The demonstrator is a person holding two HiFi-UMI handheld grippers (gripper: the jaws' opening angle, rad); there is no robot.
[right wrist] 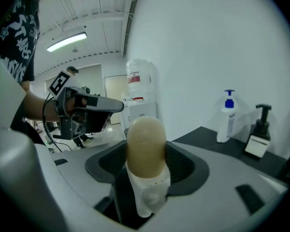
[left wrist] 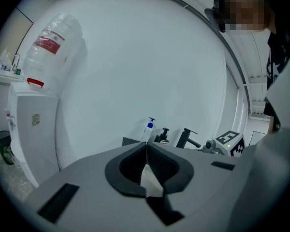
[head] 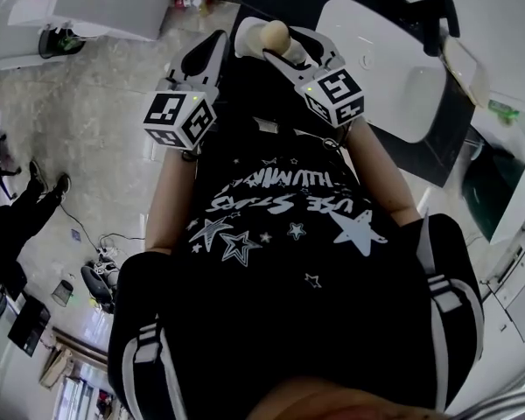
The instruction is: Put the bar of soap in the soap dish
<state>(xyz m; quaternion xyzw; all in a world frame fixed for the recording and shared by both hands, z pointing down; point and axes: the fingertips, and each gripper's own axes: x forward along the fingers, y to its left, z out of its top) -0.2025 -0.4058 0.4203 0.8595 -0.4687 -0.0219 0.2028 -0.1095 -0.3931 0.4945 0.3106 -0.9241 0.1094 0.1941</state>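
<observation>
Right hand-held gripper (head: 284, 46) clamped the beige bar of soap (right wrist: 145, 141) upright between its jaws, raised beside the dark worktop (right wrist: 203, 138). Left hand-held gripper (left wrist: 146, 151) hovered alongside, jaws pressed together, holding nothing.

Wore a black short-sleeved T-shirt (head: 280, 261) with white stars and white lettering across the chest and white stripes on both sleeves (head: 144, 348). Carried a left tool (head: 213, 45) and a right tool (head: 280, 47), both of grey plastic with black ribbed pads (left wrist: 162, 166), each topped by a white cube (head: 179, 116) printed with black square markers.
</observation>
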